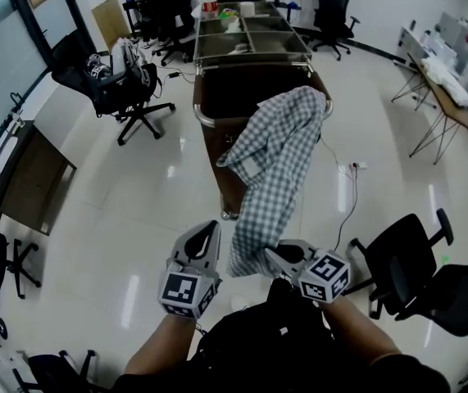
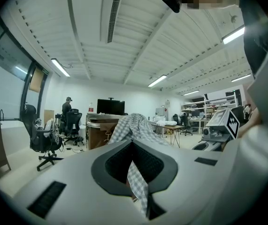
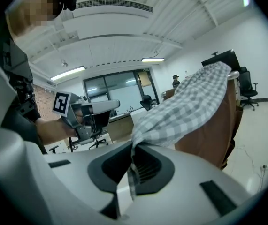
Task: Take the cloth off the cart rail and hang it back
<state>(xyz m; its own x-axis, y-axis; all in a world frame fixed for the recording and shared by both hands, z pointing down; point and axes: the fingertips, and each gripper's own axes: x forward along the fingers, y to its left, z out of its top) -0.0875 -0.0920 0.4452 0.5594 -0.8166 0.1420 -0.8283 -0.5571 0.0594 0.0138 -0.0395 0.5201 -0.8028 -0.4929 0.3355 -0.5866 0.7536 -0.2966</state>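
While the checked cloth (image 1: 279, 150) is draped over the rail (image 1: 203, 118) of the cart (image 1: 214, 142) and stretched down toward the person, its lower end is pinched from both sides. The fingers of the left gripper (image 1: 209, 232) are clenched on a strip of the fabric, and those of the right gripper (image 1: 273, 255) are clamped on a bunched corner. Only a little fabric is held in each pinch, so one could be lost if the cloth catches on the rail's corner. Once freed, the loose length could be dragged across the floor (image 1: 135, 211). Counted: one cloth, one cart, two grippers.
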